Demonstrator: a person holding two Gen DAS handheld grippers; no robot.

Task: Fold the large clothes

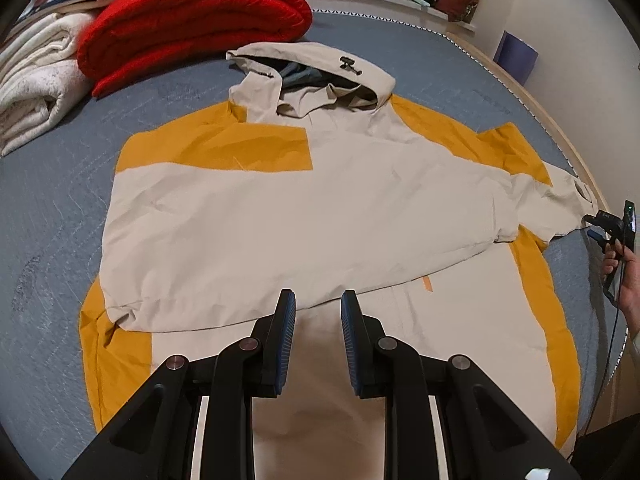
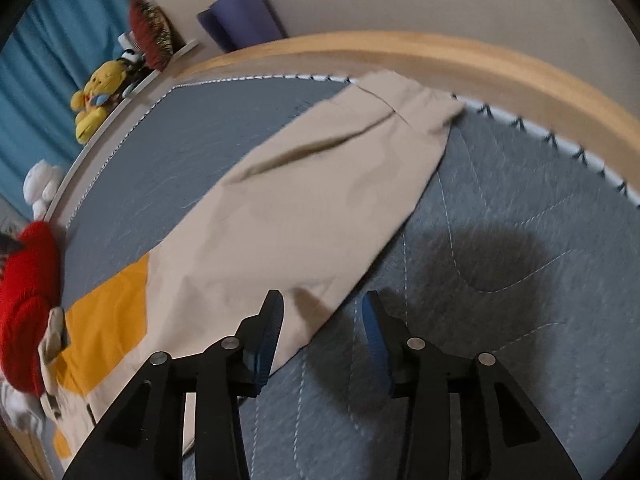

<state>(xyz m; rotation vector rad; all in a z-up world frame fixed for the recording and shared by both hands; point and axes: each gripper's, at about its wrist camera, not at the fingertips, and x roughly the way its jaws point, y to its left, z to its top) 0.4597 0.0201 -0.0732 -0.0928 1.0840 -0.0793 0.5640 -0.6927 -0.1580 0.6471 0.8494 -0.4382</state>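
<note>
Lying under both empty, parted claws, left claw (image 1: 318,304), right claw (image 2: 322,312): jacket (image 1: 280,208).

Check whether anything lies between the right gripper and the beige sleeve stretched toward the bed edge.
Nothing visible does. The right gripper hangs open just above the long beige fabric sleeve, whose edge lies between its fingers, with only grey quilted bed cover around it.

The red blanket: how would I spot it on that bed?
Start at the grey bed, with the beige and yellow jacket spread on it. Beyond the jacket's hood, a white blanket lies folded; the red blanket beside it is the only bright red bundle.
</note>
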